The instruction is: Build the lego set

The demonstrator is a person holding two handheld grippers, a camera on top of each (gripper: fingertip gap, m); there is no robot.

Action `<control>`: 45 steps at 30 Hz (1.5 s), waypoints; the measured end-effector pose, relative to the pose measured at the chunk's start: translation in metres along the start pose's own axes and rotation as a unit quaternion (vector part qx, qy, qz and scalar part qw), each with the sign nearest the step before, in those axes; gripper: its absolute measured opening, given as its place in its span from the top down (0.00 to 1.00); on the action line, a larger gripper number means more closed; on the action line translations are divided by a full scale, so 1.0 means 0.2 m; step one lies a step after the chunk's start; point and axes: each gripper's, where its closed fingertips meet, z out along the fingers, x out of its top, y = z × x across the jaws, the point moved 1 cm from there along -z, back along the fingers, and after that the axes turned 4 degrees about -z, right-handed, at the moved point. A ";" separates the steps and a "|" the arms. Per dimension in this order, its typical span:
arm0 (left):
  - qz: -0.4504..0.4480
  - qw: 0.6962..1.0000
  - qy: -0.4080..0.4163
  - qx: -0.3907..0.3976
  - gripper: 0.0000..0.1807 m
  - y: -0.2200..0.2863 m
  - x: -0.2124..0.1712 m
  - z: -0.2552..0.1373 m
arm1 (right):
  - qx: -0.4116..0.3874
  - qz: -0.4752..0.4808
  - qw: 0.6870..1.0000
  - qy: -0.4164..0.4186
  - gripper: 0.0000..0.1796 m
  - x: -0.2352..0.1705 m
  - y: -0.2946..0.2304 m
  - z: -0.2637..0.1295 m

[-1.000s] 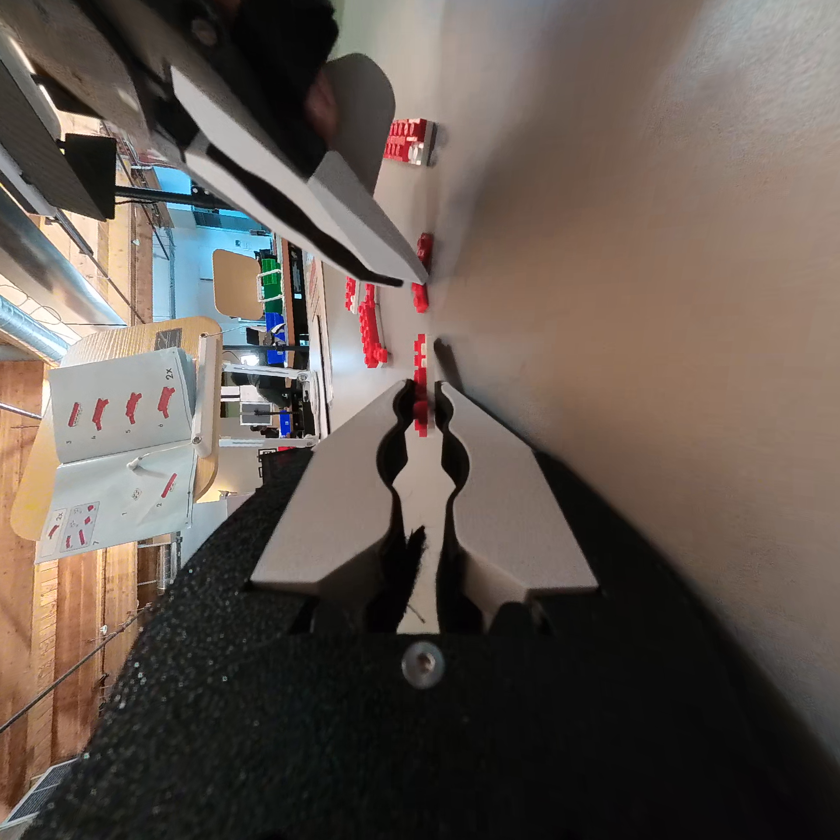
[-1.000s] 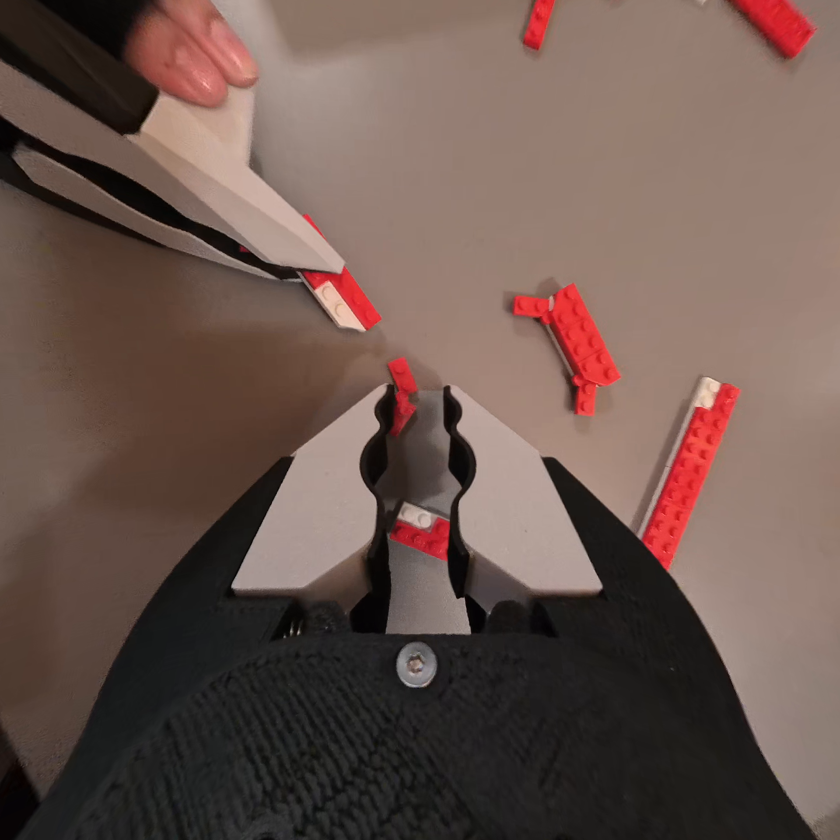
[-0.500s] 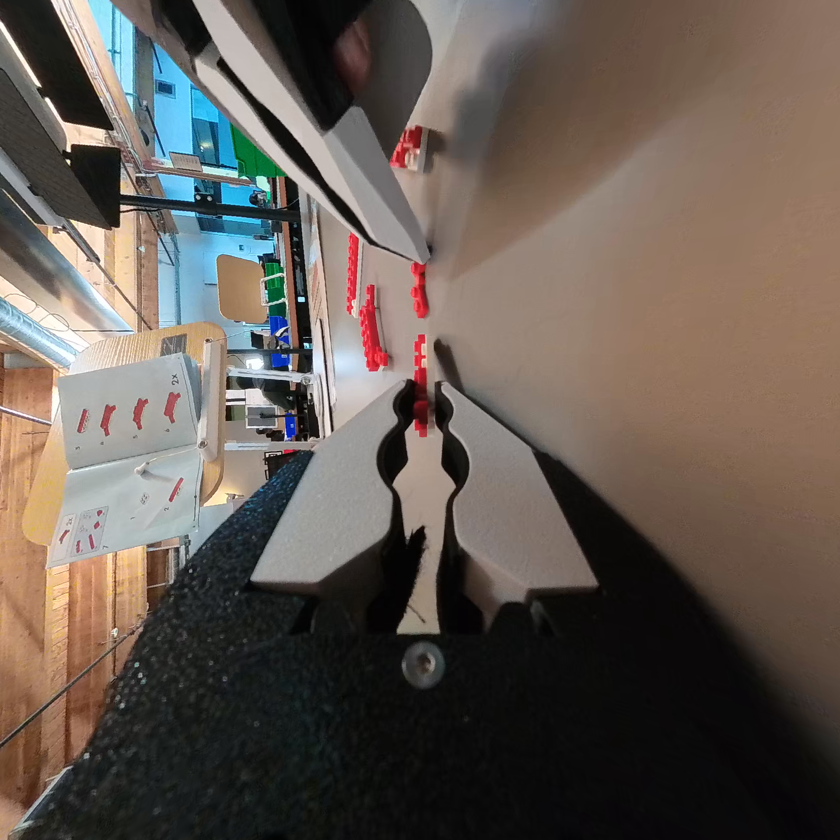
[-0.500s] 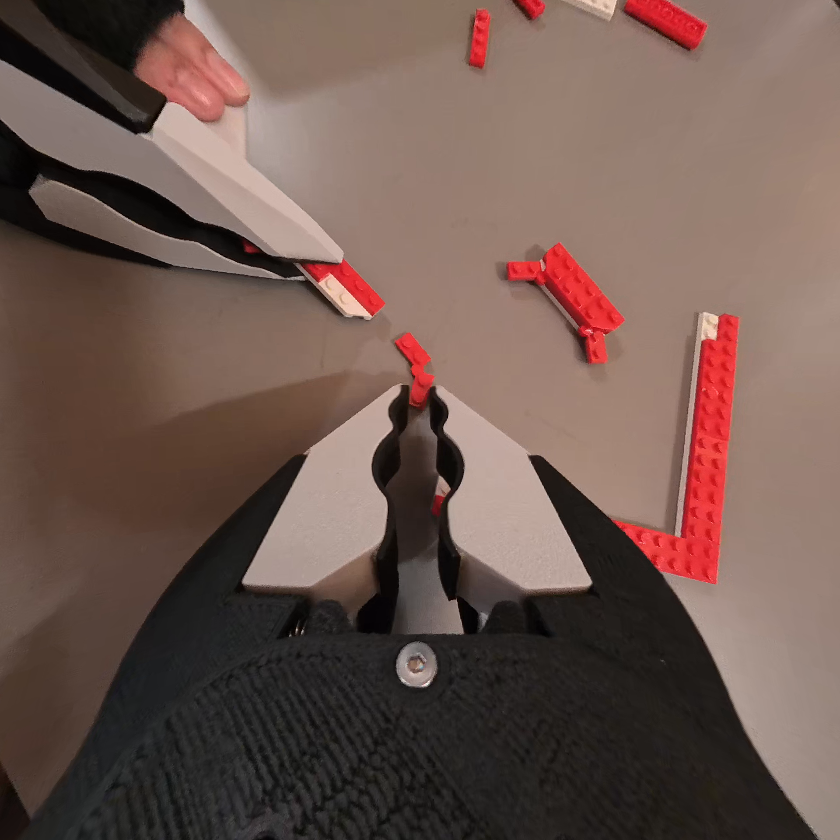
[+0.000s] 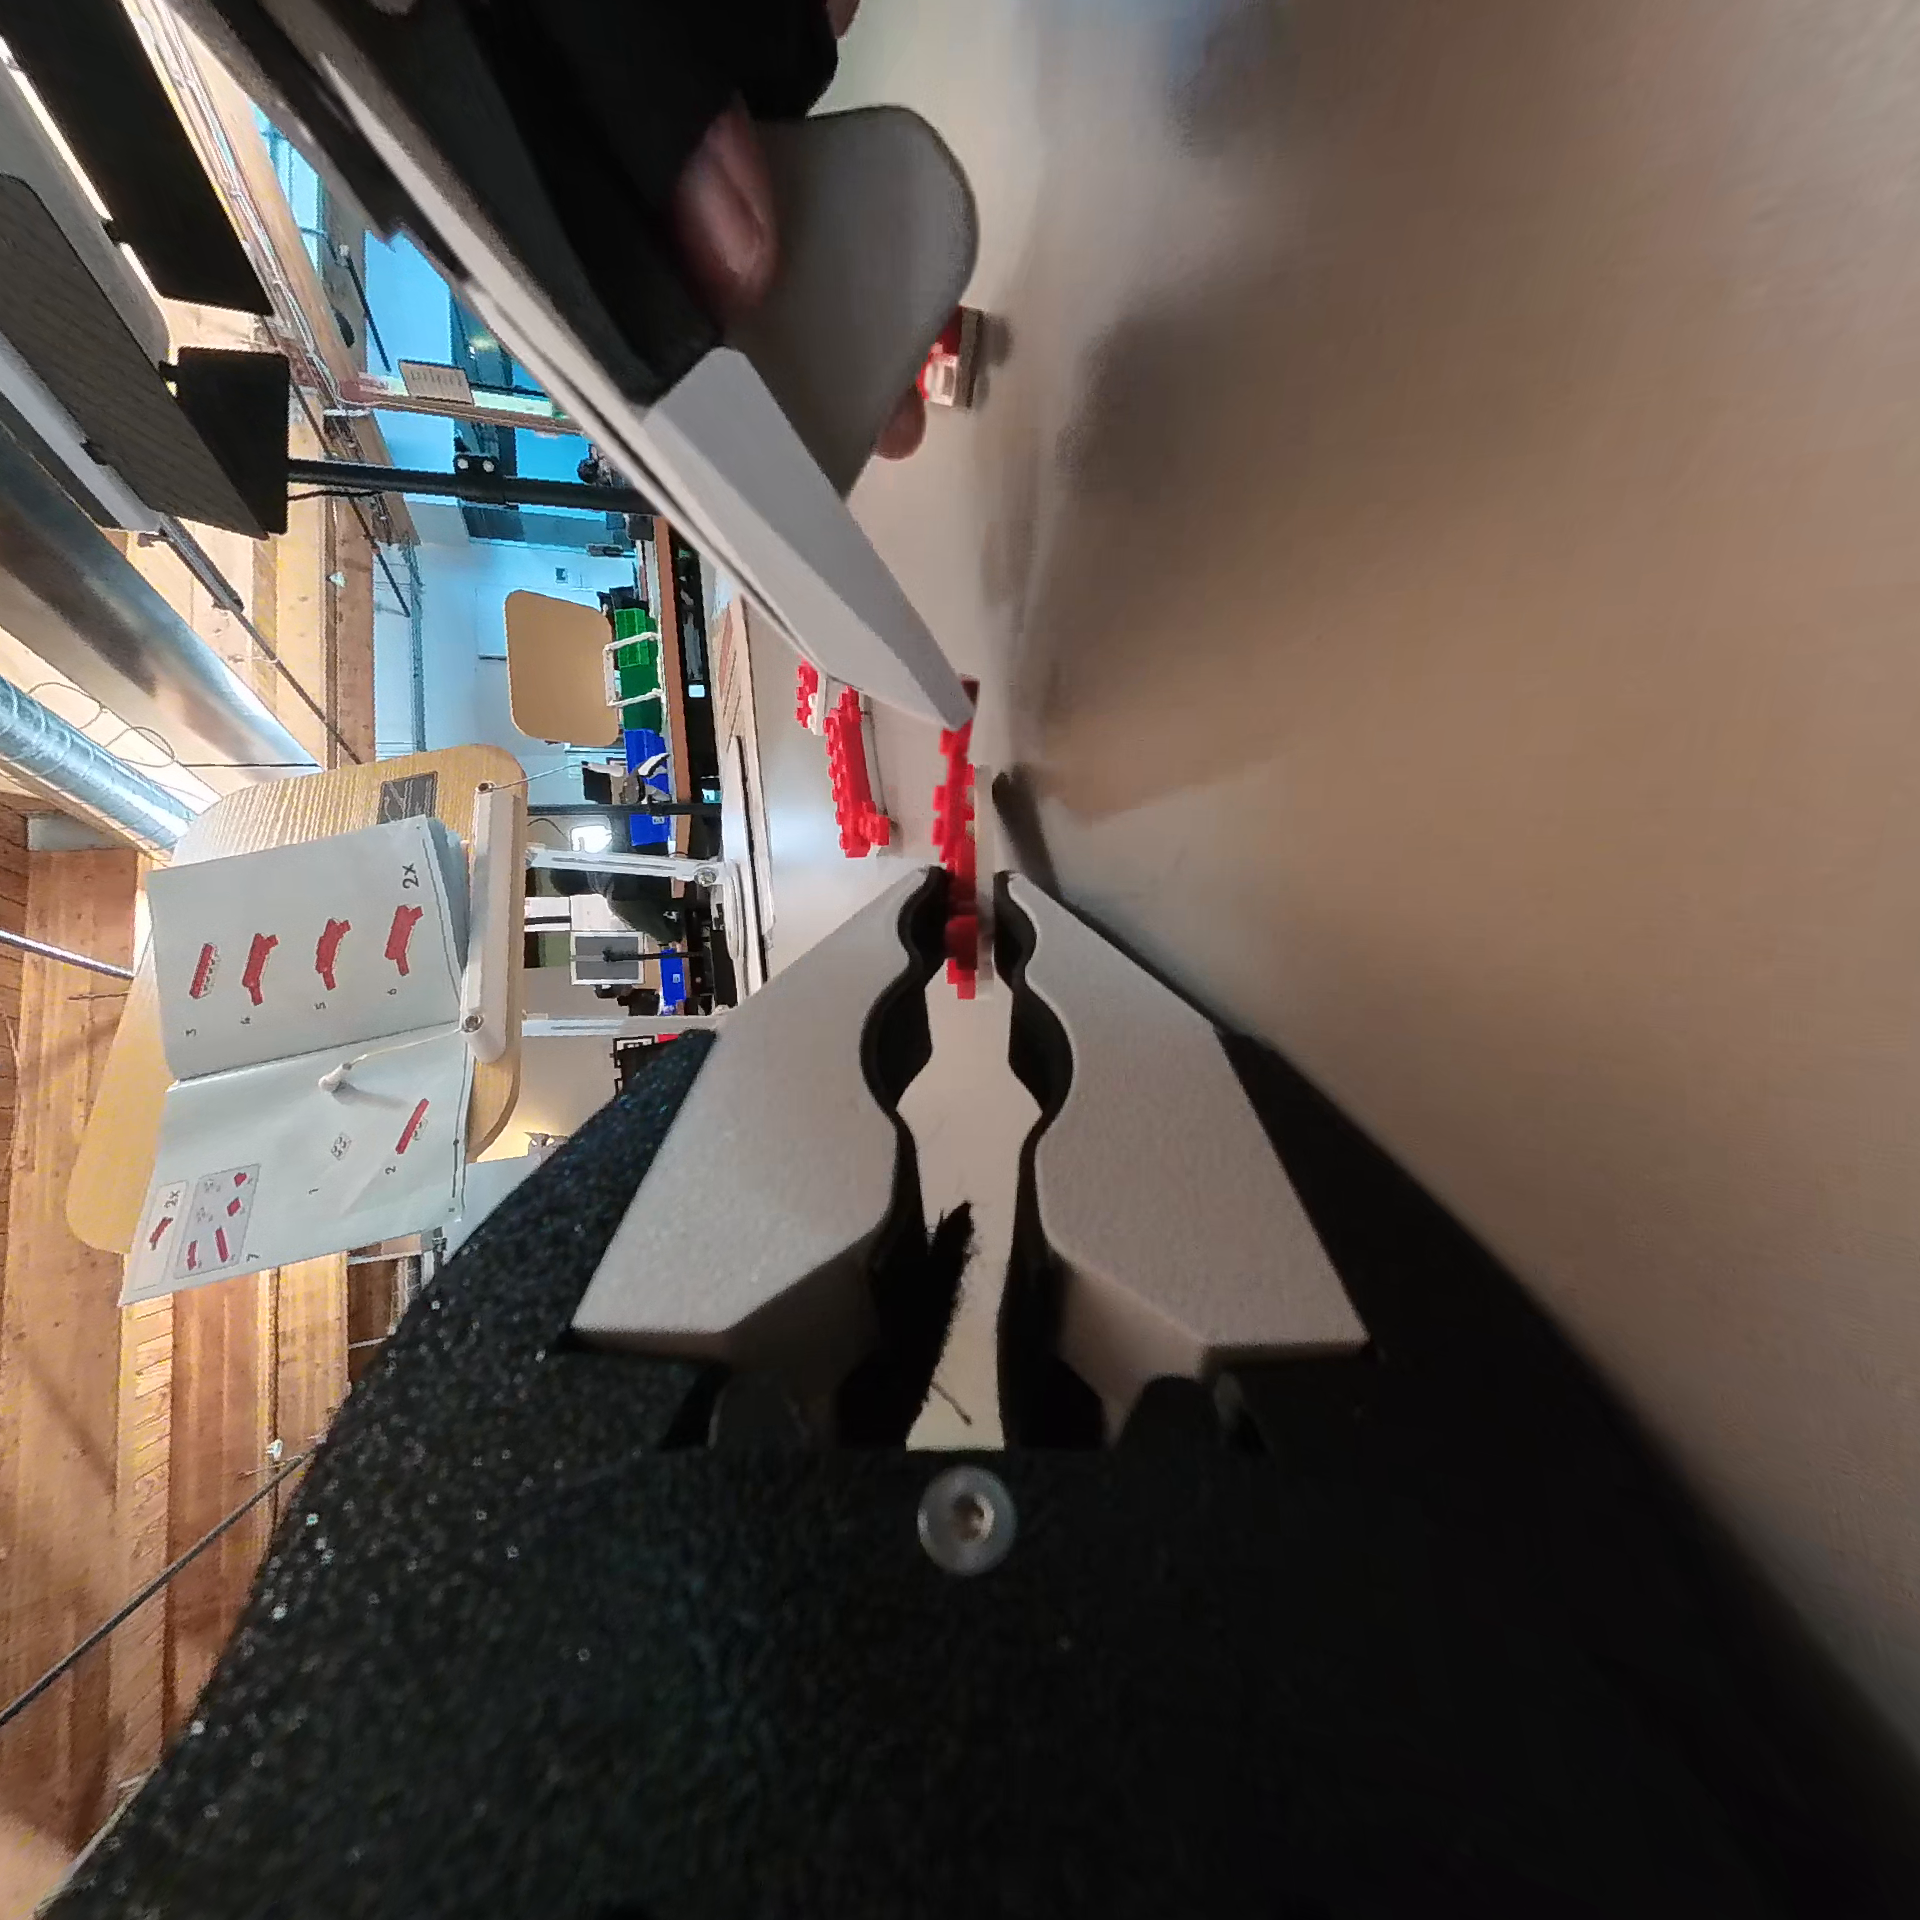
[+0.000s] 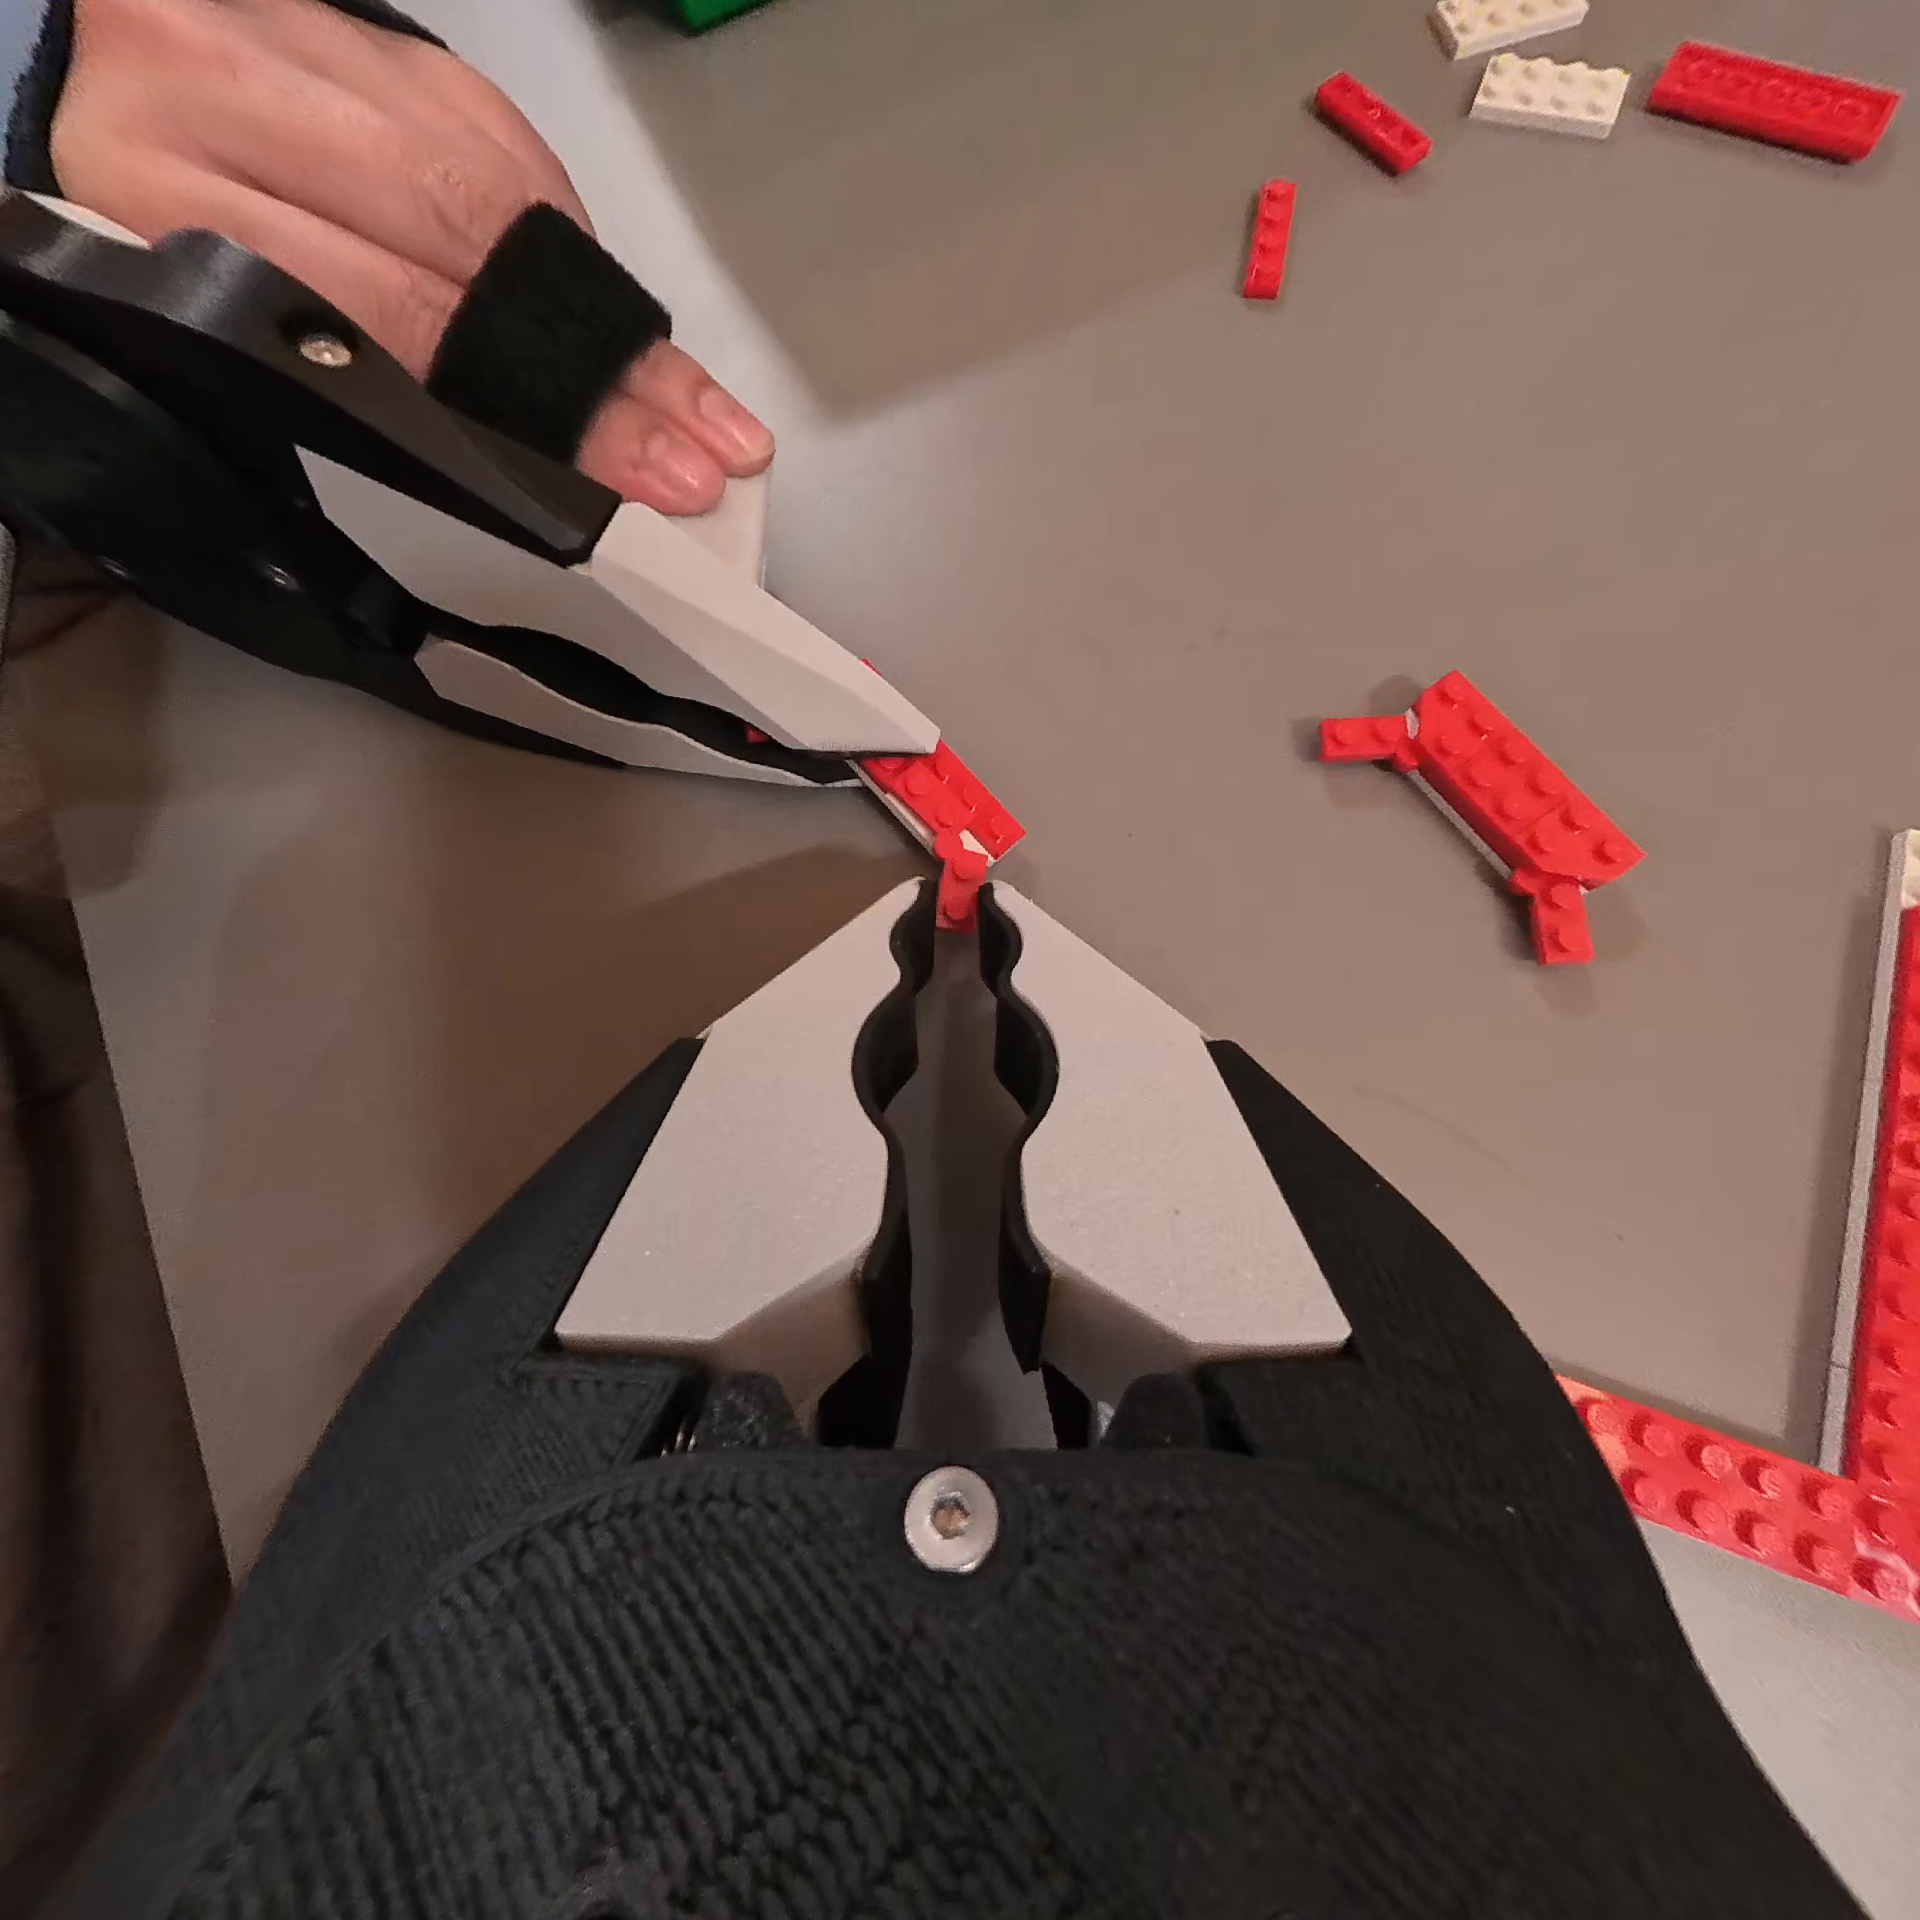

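My left gripper [image 5: 961, 888] is shut on a short red-and-white plate assembly [image 5: 958, 821] and holds it edge-on just above the grey table. In the right wrist view it reaches in from the upper left [image 6: 894, 753] with the assembly [image 6: 940, 790] sticking out of its tips. My right gripper [image 6: 954, 888] is shut on a small red hinge piece [image 6: 958, 878]. The far end of that piece touches the free end of the assembly. In the left wrist view the right gripper [image 5: 935, 707] comes down from the upper left to that end.
A similar red assembly with two angled end pieces [image 6: 1496, 800] lies to the right. Long red plates forming an L [image 6: 1891, 1195] lie at the right edge. Loose red [image 6: 1369, 123] and white [image 6: 1548, 96] bricks lie at the far right. An open instruction booklet [image 5: 301, 1039] stands beyond the table. Only a small space, under 4 cm, lies between the two pairs of fingers.
My right gripper closed on the small red piece, picked it up and carried it forward to the end of the assembly. The left gripper kept its hold.
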 end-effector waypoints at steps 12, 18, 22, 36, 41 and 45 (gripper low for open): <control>0.000 1.000 0.000 0.000 0.96 0.00 0.00 0.00 | -0.003 -0.004 1.000 0.000 0.94 0.00 -0.01 0.01; -0.002 1.000 0.000 -0.001 0.96 0.00 0.00 0.00 | -0.012 -0.019 1.000 0.006 0.92 0.00 -0.01 0.01; -0.004 1.000 0.000 -0.001 0.96 0.00 0.00 0.00 | -0.041 -0.098 0.994 0.026 0.87 0.03 -0.04 0.01; -0.007 1.000 0.001 -0.002 0.96 0.00 0.00 0.01 | -0.114 -0.199 0.973 0.013 0.90 0.00 -0.04 0.04; -0.011 1.000 0.002 -0.003 0.96 0.00 -0.01 0.01 | -0.124 -0.239 0.963 0.013 0.91 0.02 -0.04 0.05; -0.021 1.000 0.003 -0.006 0.96 0.00 -0.01 0.01 | -0.136 -0.284 0.949 0.004 0.91 0.02 -0.04 0.06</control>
